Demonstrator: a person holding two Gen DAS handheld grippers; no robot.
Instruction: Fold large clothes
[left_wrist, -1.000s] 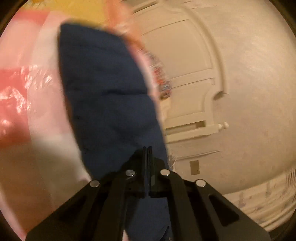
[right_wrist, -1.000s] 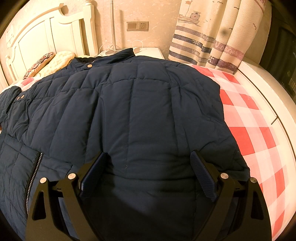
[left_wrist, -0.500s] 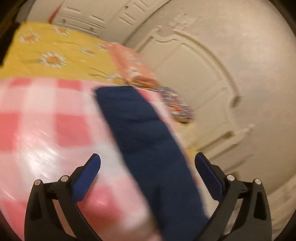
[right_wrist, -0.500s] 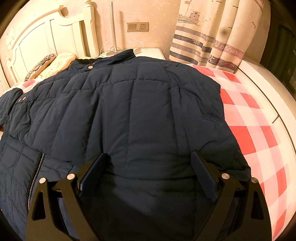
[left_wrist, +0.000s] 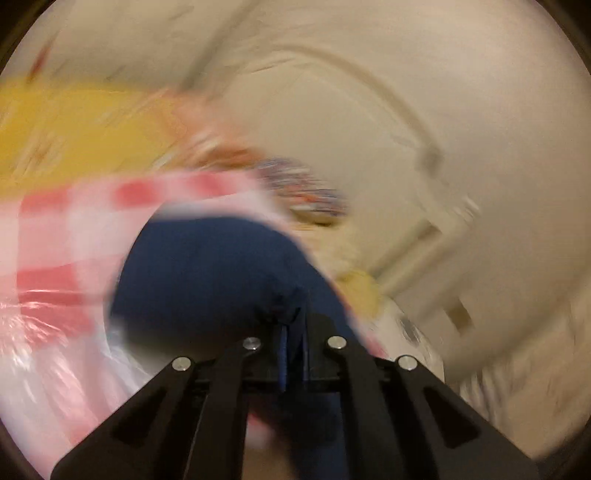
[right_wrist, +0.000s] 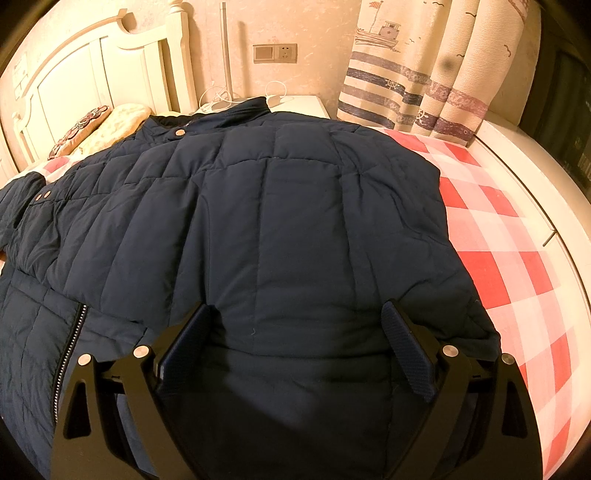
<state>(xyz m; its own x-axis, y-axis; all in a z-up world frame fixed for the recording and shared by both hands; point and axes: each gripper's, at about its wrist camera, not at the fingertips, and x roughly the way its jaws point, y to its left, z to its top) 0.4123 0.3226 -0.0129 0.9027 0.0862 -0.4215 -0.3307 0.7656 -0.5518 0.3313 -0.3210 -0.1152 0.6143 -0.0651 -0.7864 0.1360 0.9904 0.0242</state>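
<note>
A large navy quilted jacket lies spread on a bed with a red and white checked sheet. Its collar points to the far end, its zipper runs at the left. My right gripper is open, its jaws wide apart just above the jacket's near hem. In the blurred left wrist view my left gripper is shut on a fold of the jacket's navy sleeve, which bulges up in front of the fingers.
A white headboard and pillows stand at the far left. A white nightstand with cables and a striped curtain stand behind the bed. A yellow quilt lies beyond the checked sheet.
My left gripper was shut on the sleeve, opened half a second ago, and is now shut on the sleeve again while swinging. The right gripper has stayed open and nearly still.
</note>
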